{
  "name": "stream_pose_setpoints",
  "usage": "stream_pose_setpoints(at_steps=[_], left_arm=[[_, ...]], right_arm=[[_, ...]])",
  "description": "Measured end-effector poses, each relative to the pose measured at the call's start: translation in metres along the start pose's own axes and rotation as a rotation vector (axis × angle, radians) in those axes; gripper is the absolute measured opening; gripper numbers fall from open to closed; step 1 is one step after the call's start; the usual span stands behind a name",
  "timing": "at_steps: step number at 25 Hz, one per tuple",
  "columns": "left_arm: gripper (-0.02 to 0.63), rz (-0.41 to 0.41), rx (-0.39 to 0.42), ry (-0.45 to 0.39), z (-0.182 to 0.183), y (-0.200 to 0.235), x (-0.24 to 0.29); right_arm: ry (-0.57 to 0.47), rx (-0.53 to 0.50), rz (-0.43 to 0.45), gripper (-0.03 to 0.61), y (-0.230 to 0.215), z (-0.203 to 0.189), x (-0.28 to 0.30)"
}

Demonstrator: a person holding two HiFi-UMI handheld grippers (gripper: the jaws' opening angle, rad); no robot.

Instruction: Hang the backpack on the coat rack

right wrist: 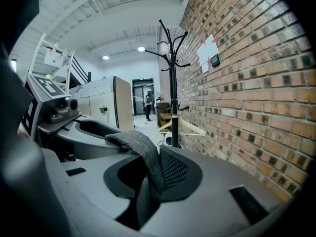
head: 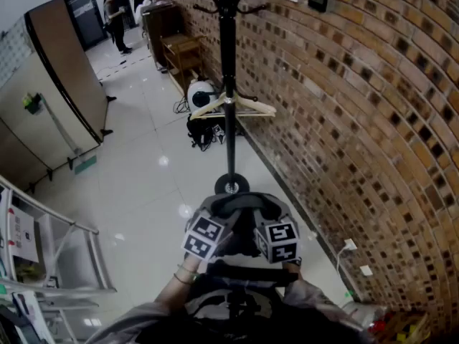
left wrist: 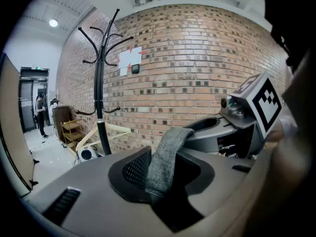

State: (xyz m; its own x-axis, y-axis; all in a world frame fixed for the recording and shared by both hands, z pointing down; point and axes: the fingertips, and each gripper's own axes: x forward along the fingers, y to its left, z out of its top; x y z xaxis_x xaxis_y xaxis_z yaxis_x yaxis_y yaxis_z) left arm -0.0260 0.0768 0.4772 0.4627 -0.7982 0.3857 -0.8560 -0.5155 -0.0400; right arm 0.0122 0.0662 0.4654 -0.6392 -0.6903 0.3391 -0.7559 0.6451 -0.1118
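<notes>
A black coat rack (head: pixel 228 84) stands on a round base (head: pixel 232 185) just ahead, its curved hooks (left wrist: pixel 101 33) high up; the right gripper view shows the coat rack (right wrist: pixel 174 83) too. Both grippers sit side by side just before the base. A grey backpack strap (left wrist: pixel 165 159) runs from the left gripper (head: pixel 224 213) across to the right gripper (head: pixel 259 213), and each is shut on it. The same strap (right wrist: pixel 143 157) drapes into the right gripper's jaws. The dark backpack (head: pixel 240 292) hangs below, close to my body and mostly hidden.
A brick wall (head: pixel 358 120) runs along the right. A wooden hanger (head: pixel 237 106) hangs low on the pole, with a white round appliance (head: pixel 201 92) and cables behind it. A metal frame (head: pixel 64 249) stands at left. A person (head: pixel 115 20) stands far down the corridor.
</notes>
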Motion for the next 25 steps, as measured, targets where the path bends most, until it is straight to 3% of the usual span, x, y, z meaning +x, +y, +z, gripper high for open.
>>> stream_pose_setpoints(at_steps=[3, 8, 18, 25], left_arm=[[0.126, -0.001, 0.007, 0.004, 0.012, 0.009, 0.051], [0.126, -0.032, 0.014, -0.018, 0.018, 0.013, 0.045], [0.126, -0.130, 0.044, -0.025, 0.037, 0.054, 0.090], [0.126, -0.208, 0.078, -0.045, 0.075, 0.102, 0.135]], right_arm=[[0.009, -0.020, -0.004, 0.073, -0.050, 0.002, 0.026], [0.005, -0.014, -0.042, 0.072, -0.042, 0.011, 0.024], [0.009, 0.007, -0.138, 0.072, -0.075, 0.029, 0.072], [0.000, -0.013, -0.224, 0.072, -0.116, 0.063, 0.124]])
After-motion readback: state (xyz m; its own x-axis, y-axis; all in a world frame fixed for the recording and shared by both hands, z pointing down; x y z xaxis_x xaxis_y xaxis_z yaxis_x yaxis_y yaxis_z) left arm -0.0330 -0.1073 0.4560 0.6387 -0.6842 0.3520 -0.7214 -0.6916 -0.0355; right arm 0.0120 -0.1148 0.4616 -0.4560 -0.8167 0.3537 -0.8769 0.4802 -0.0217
